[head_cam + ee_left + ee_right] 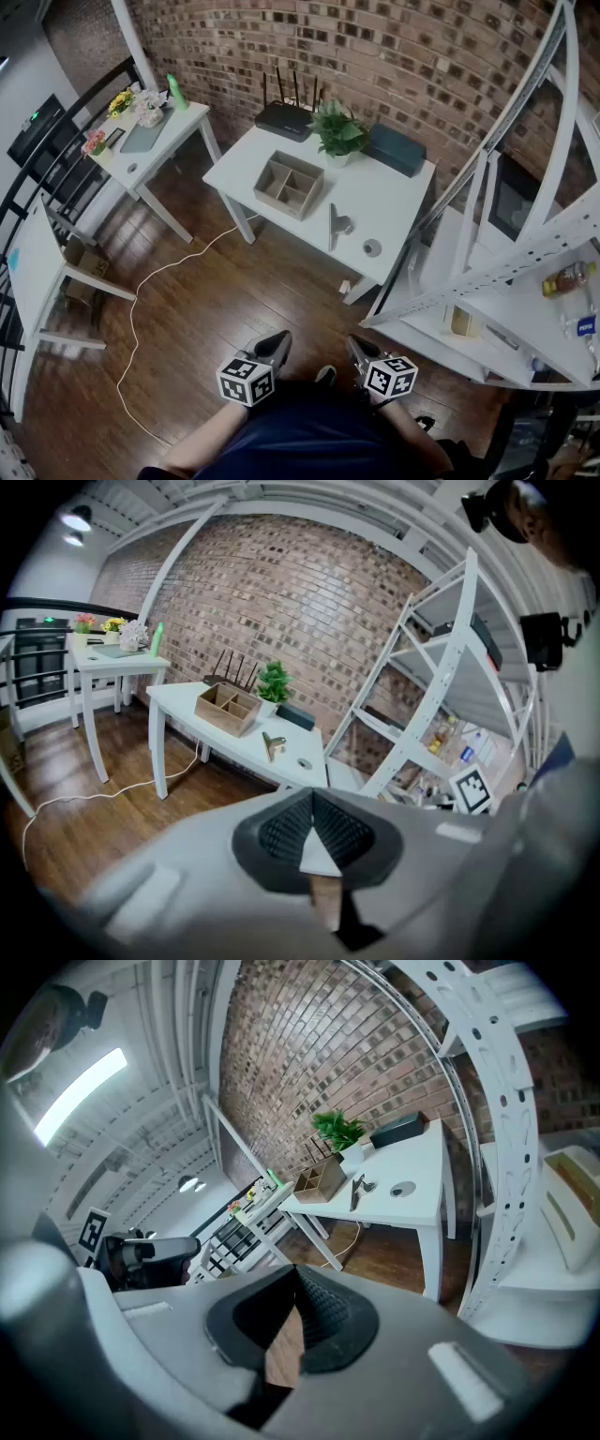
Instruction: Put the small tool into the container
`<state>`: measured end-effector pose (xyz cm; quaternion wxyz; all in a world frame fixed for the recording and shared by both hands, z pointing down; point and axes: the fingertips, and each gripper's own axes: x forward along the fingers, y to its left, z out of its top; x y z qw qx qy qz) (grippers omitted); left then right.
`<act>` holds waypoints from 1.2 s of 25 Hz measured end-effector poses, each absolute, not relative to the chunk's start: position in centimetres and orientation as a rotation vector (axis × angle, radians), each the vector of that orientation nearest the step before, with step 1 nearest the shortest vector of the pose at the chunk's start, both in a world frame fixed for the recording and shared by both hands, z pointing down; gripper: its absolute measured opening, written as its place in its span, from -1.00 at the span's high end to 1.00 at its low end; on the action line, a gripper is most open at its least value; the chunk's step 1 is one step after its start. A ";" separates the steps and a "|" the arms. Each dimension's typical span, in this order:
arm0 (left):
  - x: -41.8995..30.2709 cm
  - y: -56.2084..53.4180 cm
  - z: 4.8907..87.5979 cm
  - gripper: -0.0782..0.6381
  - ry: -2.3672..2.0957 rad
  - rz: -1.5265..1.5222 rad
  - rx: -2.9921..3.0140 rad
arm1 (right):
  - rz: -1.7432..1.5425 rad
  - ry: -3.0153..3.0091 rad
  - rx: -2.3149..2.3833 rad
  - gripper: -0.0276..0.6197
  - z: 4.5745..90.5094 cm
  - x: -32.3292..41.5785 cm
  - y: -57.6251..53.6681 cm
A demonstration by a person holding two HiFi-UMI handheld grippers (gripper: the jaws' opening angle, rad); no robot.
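Left gripper (277, 344) and right gripper (358, 349) are held low at the body, each with jaws closed together and nothing between them. The small tool (335, 225) is seen lying flat on the white table (405, 204), towards its front edge, just right of the wooden container (290, 185) and apart from it. It lies well ahead of both grippers, long axis running front edge to back. The right gripper is judged marginally nearer.

Grey metal small tool (336, 225), long narrow body with a rounded part at one side, lying flat on the white table (398, 202), just right of the container (289, 185) but apart from it, container a tan open-topped box divided into compartments, standing upright near the table's middle
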<state>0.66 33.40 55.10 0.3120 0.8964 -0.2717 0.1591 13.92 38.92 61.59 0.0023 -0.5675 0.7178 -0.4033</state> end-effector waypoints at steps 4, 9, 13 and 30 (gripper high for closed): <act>2.1 33.3 55.1 0.77 -0.738 0.416 2.361 | -1.237 2.318 -1.773 0.88 61.6 15.0 38.3; 1.4 31.7 55.6 0.77 -0.801 0.403 2.320 | -1.231 2.316 -1.752 0.88 62.0 15.6 36.5; 1.3 28.8 56.2 0.77 -0.791 0.397 2.317 | -1.186 2.276 -1.763 0.88 61.8 16.5 32.9; -1.4 1.4 55.8 0.77 -0.552 0.314 2.361 | -1.186 1.767 -2.193 0.82 61.3 25.4 12.2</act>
